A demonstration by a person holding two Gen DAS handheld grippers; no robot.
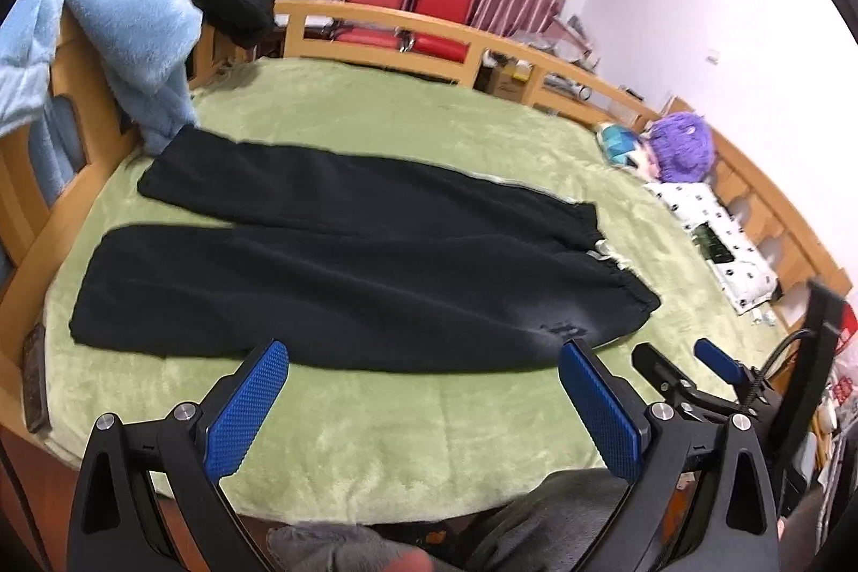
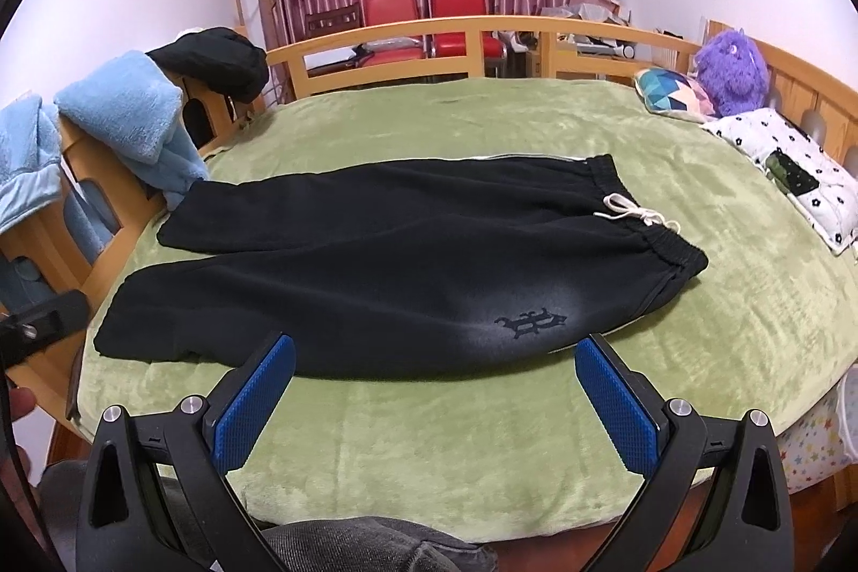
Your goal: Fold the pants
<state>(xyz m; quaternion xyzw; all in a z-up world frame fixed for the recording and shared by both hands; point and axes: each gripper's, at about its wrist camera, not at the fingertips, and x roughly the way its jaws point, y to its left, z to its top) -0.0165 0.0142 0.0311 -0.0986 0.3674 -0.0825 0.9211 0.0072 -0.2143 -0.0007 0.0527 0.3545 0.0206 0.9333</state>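
Observation:
Black pants [image 1: 343,250] lie flat on the green bed cover [image 1: 407,432], legs apart and pointing left, waistband with a white drawstring [image 2: 635,210] to the right. They also show in the right wrist view [image 2: 407,261], with a dark logo [image 2: 531,322] near the front hem. My left gripper [image 1: 423,357] is open and empty, just short of the pants' near edge. My right gripper [image 2: 435,352] is open and empty, also at the near edge. The right gripper's fingertips [image 1: 713,360] show at the right of the left wrist view.
A wooden bed rail [image 2: 386,36] runs around the bed. Blue fleece [image 2: 134,116] and a black garment [image 2: 214,57] hang over the left rail. A purple plush toy [image 2: 732,62], a patterned cushion [image 2: 665,89] and a spotted pillow [image 2: 793,175] lie at the right. Red chairs [image 2: 456,9] stand behind.

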